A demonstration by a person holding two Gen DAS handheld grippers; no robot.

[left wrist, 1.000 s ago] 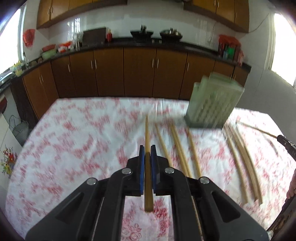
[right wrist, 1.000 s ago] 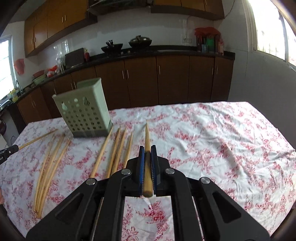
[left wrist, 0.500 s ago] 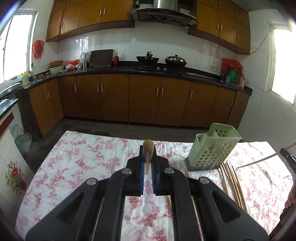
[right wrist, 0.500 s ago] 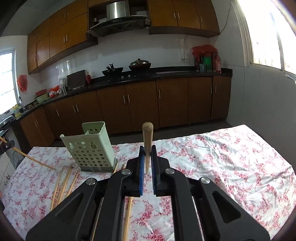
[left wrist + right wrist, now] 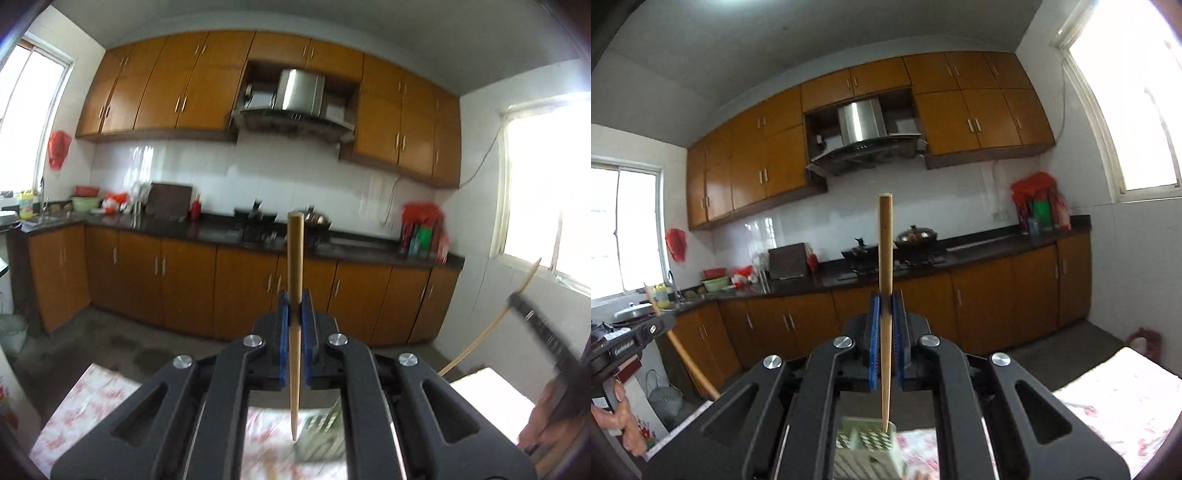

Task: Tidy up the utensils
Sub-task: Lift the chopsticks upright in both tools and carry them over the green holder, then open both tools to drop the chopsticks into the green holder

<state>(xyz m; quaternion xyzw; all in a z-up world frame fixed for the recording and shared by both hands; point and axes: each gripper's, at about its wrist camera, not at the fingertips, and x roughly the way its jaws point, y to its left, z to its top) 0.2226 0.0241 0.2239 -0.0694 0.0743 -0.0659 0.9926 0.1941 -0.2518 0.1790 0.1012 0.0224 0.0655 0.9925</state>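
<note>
My left gripper (image 5: 294, 310) is shut on a wooden chopstick (image 5: 295, 258) held upright, thick end up and thin tip hanging below the blue pads. My right gripper (image 5: 885, 314) is shut on another chopstick (image 5: 885, 251), also upright, its tip just above the pale green perforated utensil holder (image 5: 868, 439) low in the right wrist view. In the left wrist view the utensil holder (image 5: 325, 424) shows blurred between the gripper's arms. Each view catches the other gripper at its edge: the right gripper (image 5: 517, 301) with its chopstick, the left gripper (image 5: 659, 325) with its own.
The floral tablecloth (image 5: 92, 398) covers the table far below; its right side (image 5: 1115, 387) shows in the right wrist view. Brown kitchen cabinets (image 5: 184, 280) and a dark counter with pots lie ahead. A hand (image 5: 626, 424) grips the left tool.
Both grippers rose well above the table and tilted up towards level, each carrying its chopstick. The chopsticks left on the cloth dropped out of view, and the holder now sits at the bottom.
</note>
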